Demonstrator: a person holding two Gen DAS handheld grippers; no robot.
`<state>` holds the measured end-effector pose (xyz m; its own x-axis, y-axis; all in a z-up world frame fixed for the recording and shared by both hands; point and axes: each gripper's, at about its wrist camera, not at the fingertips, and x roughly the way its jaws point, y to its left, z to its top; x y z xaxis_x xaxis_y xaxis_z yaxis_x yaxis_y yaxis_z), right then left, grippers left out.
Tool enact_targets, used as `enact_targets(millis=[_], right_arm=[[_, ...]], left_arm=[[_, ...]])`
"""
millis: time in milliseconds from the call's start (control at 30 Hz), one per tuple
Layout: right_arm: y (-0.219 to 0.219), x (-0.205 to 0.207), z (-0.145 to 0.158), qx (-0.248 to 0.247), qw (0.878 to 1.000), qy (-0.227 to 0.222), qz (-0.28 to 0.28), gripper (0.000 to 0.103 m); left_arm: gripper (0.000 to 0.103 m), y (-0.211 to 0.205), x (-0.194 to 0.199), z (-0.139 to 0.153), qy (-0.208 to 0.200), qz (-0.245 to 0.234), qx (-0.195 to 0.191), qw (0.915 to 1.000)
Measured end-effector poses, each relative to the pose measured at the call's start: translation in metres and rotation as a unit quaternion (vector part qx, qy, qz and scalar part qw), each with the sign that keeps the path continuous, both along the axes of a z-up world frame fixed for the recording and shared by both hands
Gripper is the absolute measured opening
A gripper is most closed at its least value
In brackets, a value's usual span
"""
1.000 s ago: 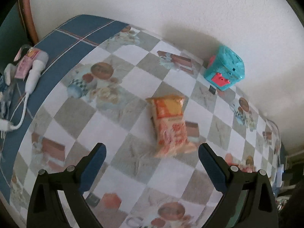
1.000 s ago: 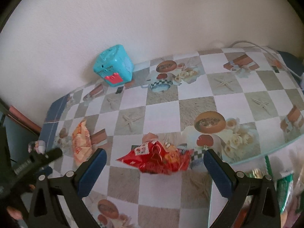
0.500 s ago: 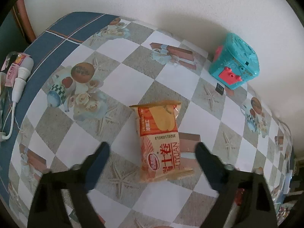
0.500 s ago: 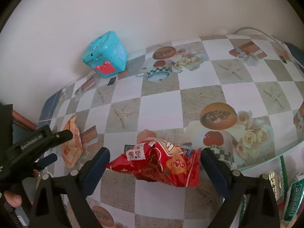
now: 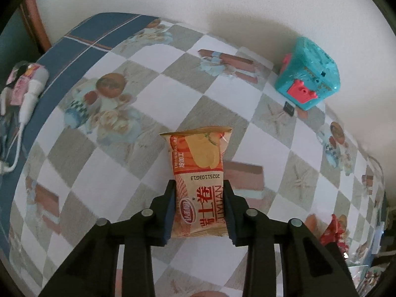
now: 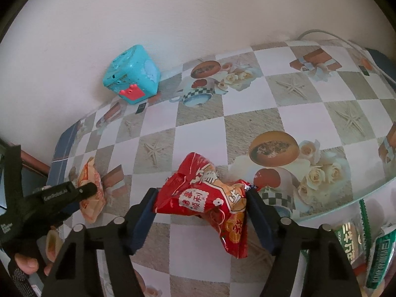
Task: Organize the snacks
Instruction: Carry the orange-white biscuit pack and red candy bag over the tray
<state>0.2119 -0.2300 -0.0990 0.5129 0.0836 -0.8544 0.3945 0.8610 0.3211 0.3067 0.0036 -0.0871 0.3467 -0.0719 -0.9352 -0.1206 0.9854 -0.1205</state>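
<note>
An orange snack packet (image 5: 198, 153) lies lengthwise on the chequered tablecloth (image 5: 153, 99). My left gripper (image 5: 199, 185) is closing on its near half, and both blue pads press its sides. A crumpled red snack bag (image 6: 198, 175) sits near the table's front in the right wrist view. My right gripper (image 6: 201, 194) is closing around it, its pads touching both ends and bunching the foil. The right wrist view also shows the orange packet (image 6: 92, 188) at far left, with the left gripper's fingers (image 6: 71, 191) over it. The red bag (image 5: 334, 230) appears at the left wrist view's right edge.
A teal toy box (image 6: 132, 74) with a pink clasp stands against the wall, a small black chip (image 5: 289, 109) beside it. A white corded device (image 5: 29, 91) lies on the blue border. Green snack packets (image 6: 381, 255) sit below the front table edge. A hand (image 6: 27, 264) holds the left gripper.
Both grippers went from wide open to closed around their packets. The left gripper moved forward and down over the orange packet. The red bag got squeezed and crumpled upward.
</note>
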Motion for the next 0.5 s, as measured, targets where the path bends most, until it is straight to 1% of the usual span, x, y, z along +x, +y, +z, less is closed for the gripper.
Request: enact_targets(millis=[100,233,500], right_arm=[[-0.004,-0.003,0.001,0.003,1.000,0.003,-0.004,0.071],[-0.009,-0.010,0.004,0.012,1.000,0.011,-0.010,0.067],[-0.004,-0.030,0.025,0.021,1.000,0.021,-0.007,0.067]], left_arm=[[0.036,0.004,-0.010,0.000,0.003,0.015,0.005,0.9999],[0.036,0.011,-0.027,0.000,0.012,0.034,-0.009,0.9993],[0.036,0.014,-0.068,0.005,0.029,0.053,-0.017,0.9980]])
